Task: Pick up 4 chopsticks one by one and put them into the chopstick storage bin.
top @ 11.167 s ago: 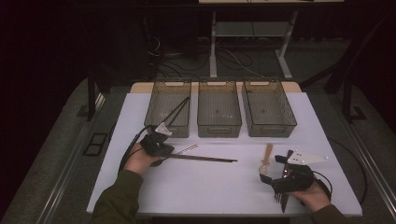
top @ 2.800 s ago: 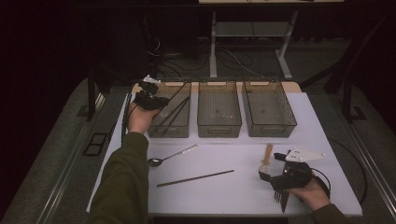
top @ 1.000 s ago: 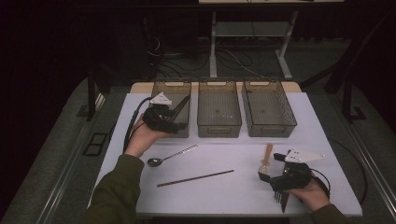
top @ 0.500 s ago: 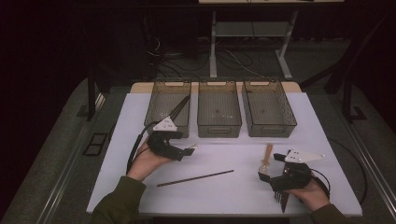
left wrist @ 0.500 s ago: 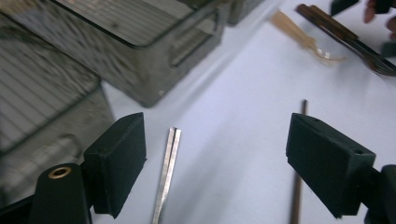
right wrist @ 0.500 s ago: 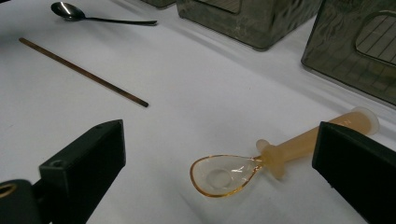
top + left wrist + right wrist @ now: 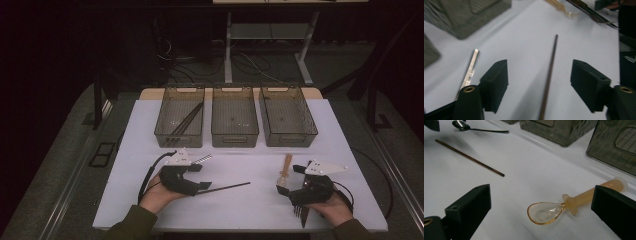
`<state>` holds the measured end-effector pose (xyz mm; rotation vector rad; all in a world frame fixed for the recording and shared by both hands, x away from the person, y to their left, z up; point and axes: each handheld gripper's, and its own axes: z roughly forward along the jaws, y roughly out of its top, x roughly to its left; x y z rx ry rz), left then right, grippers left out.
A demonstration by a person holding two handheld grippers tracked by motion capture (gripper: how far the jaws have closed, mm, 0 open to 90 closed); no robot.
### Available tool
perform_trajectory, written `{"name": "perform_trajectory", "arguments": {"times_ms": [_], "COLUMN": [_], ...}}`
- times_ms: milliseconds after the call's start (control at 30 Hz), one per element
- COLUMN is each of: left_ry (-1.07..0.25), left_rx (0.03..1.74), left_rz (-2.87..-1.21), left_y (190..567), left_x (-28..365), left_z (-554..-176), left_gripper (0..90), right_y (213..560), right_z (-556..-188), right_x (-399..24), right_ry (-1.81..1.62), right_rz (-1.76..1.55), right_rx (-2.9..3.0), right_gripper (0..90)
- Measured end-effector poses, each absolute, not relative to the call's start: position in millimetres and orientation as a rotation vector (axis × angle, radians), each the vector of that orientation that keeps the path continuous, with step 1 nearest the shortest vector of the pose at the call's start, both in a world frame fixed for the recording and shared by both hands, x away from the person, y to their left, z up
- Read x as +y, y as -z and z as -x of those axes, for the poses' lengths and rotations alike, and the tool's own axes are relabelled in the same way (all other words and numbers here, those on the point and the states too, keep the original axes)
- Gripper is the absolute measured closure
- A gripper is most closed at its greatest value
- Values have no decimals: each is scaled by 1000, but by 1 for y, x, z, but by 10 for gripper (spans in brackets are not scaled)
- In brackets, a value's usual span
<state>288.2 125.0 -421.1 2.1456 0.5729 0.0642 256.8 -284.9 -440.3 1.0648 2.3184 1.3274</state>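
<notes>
There are three see-through bins in a row at the back of the white worktop (image 7: 125,165). The left bin (image 7: 179,117) has a few dark sticks in it. I cannot tell what is in the middle bin (image 7: 235,117) or the right bin (image 7: 287,117).

In front of the bins lie one loose dark stick (image 7: 227,187), one metal spoon (image 7: 464,125), one see-through orange spoon (image 7: 286,170) and one dark fork (image 7: 301,212). There are two tools, one in each hand.

The left tool (image 7: 202,186) is low over the worktop, near its front left. Its hand (image 7: 157,192) comes in from the bottom edge and points the tool to the right. The tool is spread, and its jaws have just been closing a little. In the left gripper view the loose dark stick (image 7: 549,75) lies between the two black jaws, and neither jaw touches it. The flat silver handle (image 7: 470,71) of the metal spoon lies just outside the left jaw.

The right tool (image 7: 282,190) rests near the front right, held by the other hand (image 7: 332,207). It is spread wide too. In the right gripper view the orange spoon (image 7: 574,203) lies between its jaws, with the bowl in the gap and the handle running behind the right jaw. The dark fork lies just in front of that hand.
</notes>
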Motion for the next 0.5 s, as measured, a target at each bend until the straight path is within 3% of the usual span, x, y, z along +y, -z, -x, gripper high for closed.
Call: {"name": "perform_trajectory", "arguments": {"times_ms": [267,500], "left_ry": [-60,-26], "left_rx": [505,494], "left_rz": [-2221,-2257], "left_y": [427,431], "left_x": [117,114], "left_z": [-283,-285], "left_gripper": [583,721], "right_y": [440,441], "right_z": [-256,-256], "right_x": [-284,-284], "right_ry": [-1325,-1320], "right_rz": [-1058,-1055], "right_rx": [2323,2328], "right_gripper": [25,25]}}
